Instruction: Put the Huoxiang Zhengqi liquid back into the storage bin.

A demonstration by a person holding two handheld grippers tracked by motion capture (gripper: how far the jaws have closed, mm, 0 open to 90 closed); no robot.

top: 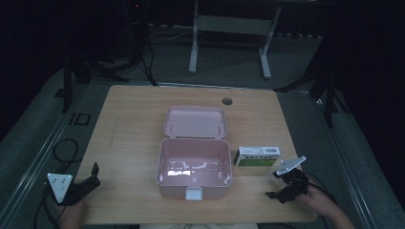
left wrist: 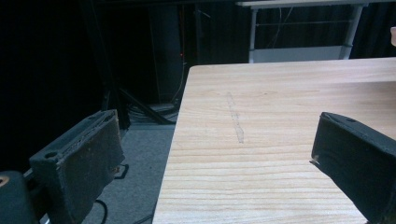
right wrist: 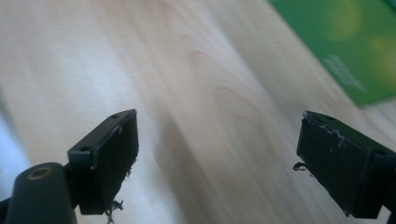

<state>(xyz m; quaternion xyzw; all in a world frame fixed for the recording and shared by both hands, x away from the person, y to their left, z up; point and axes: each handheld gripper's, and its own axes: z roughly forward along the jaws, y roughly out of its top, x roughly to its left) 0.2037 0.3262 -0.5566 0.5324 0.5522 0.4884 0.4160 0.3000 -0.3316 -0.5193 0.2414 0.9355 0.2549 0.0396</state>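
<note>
Box: one pink plastic box, rounded corners, lid open and lying back flat, white latch at the front, standing mid-table.
Carton: one small green-and-white carton, just right of the box; its print is too small to read.
Table: one wooden table, pale grain, round hole near the far edge.
Left gripper: left gripper, jaws spread wide, holding nothing, at the near left corner.
Right gripper: right gripper, jaws spread wide, holding nothing, near the carton.
</note>
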